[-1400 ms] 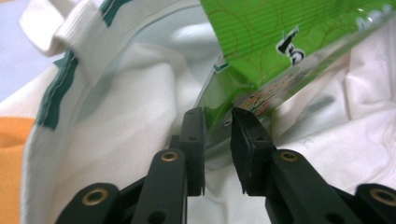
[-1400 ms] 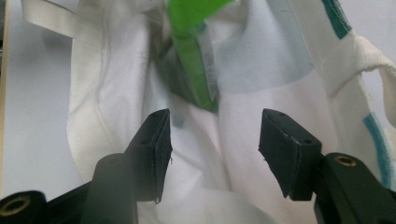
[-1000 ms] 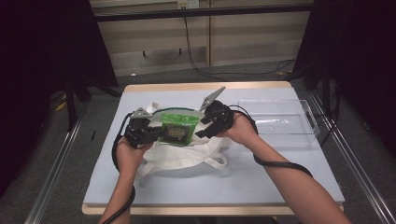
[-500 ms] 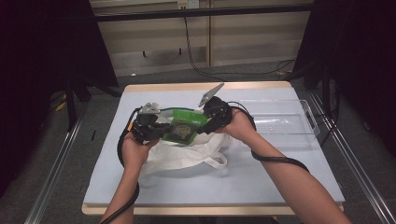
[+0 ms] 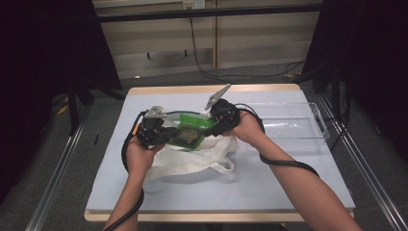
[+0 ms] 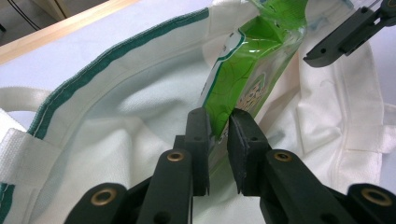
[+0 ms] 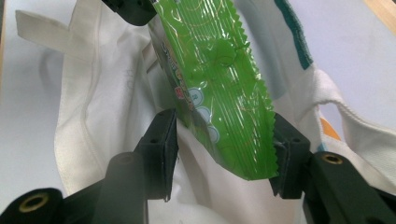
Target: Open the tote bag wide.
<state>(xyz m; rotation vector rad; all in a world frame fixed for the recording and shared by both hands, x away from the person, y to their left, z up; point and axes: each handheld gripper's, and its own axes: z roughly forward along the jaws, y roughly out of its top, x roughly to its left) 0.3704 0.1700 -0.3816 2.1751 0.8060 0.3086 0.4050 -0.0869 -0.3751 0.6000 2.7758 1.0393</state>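
Now green packet (image 6: 243, 88) between both grippers

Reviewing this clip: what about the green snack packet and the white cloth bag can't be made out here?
- Print on the green plastic snack packet: too small in the high view; creased and edge-on in the left gripper view.
- Inside of the white cloth tote bag: hidden by its folds and the packet.
- Right gripper: jaws have just been closing around the packet; contact at the far pad is hidden behind it.
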